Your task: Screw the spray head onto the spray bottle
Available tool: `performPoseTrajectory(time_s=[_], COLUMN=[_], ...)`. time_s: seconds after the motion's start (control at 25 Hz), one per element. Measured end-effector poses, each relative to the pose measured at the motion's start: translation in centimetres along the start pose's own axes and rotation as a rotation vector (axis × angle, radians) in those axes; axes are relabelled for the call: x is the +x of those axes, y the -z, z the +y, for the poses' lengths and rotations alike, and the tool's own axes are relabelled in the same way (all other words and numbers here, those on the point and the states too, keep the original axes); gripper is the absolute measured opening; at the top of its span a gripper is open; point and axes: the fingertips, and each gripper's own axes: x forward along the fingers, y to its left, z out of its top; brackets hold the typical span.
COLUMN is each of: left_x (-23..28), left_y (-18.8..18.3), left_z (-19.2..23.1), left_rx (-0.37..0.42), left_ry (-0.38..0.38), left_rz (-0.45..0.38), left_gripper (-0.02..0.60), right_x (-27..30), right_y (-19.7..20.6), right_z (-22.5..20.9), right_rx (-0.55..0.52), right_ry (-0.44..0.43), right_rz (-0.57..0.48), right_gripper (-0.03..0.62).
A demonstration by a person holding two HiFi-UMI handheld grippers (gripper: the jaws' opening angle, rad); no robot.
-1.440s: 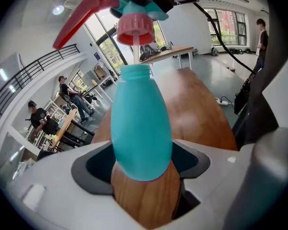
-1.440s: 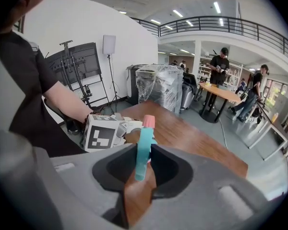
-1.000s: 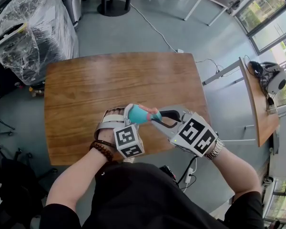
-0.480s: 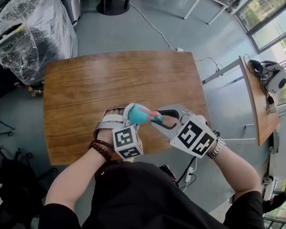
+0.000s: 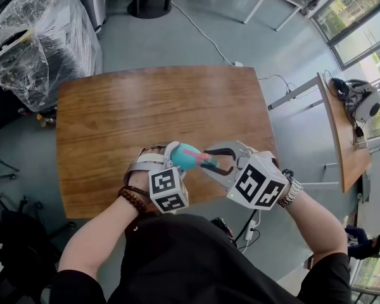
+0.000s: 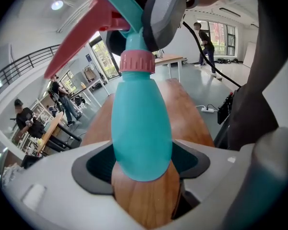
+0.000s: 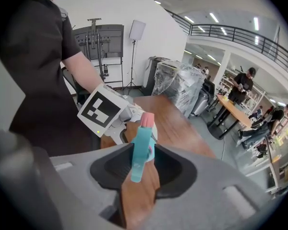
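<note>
Teal plastic spray bottle (image 6: 141, 128), light and slick so grab its fat belly, sits clamped in the left gripper (image 6: 143, 174) over the near edge of the table (image 5: 145, 106), while the right gripper (image 7: 140, 175) has just been opening its jaws, loose around the spray head (image 7: 140, 150).

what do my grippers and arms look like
The left gripper and right gripper are light grey with dark pads, each bearing a white cube of black square markers. The right gripper's jaws have just been opening, spray head between them. Black short sleeves, brown bead bracelets left, metal watch right.
</note>
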Motion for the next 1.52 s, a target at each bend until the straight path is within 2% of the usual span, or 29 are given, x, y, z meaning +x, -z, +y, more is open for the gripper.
performPoseTrajectory(time_s=[0.12,0.52,0.6,0.68,0.84,1.04,1.12,1.24,1.32,1.4,1.52], left_x=[0.0,-0.7,-0.9,-1.1,-1.2,-1.0,-0.8,-0.7,-0.6,-0.3,0.1], left_y=[-0.1,-0.6,-0.5,-0.6,-0.9,-0.6,-0.2,0.7,1.0,1.2,0.9], left_z=[-0.3,-0.5,-0.4,0.0,0.7,1.0,1.3,2.3,2.6,2.5,1.6], left_rx=[-0.007,0.04,0.058,0.07,0.061,0.038,0.049,0.113,0.144,0.142,0.107], left_ry=[0.015,0.0,-0.016,-0.046,-0.103,-0.15,-0.18,-0.255,-0.286,-0.277,-0.229], left_rz=[-0.002,0.002,0.003,-0.008,-0.021,0.007,0.044,0.12,0.15,0.154,0.125], left_gripper=[0.388,0.388,0.387,0.385,0.382,0.38,0.38,0.38,0.38,0.382,0.382], right_x=[0.2,0.9,0.9,0.8,0.4,0.6,0.8,1.4,1.8,2.0,2.0], right_y=[0.4,0.8,0.9,0.9,0.9,1.3,1.8,2.7,3.0,3.1,3.1], right_z=[0.6,1.0,1.1,0.8,-0.3,-1.2,-1.7,-2.1,-2.1,-2.2,-2.2], right_rx=[-0.004,-0.076,-0.056,0.032,0.315,0.623,0.822,1.209,1.374,1.419,1.372], right_ry=[-0.028,-0.005,-0.02,-0.045,-0.078,-0.043,-0.032,-0.069,-0.1,-0.106,-0.095], right_rz=[0.015,0.041,0.037,0.01,-0.083,-0.15,-0.186,-0.263,-0.308,-0.327,-0.315], right_gripper=[0.133,0.13,0.128,0.127,0.127,0.127,0.127,0.127,0.127,0.129,0.139])
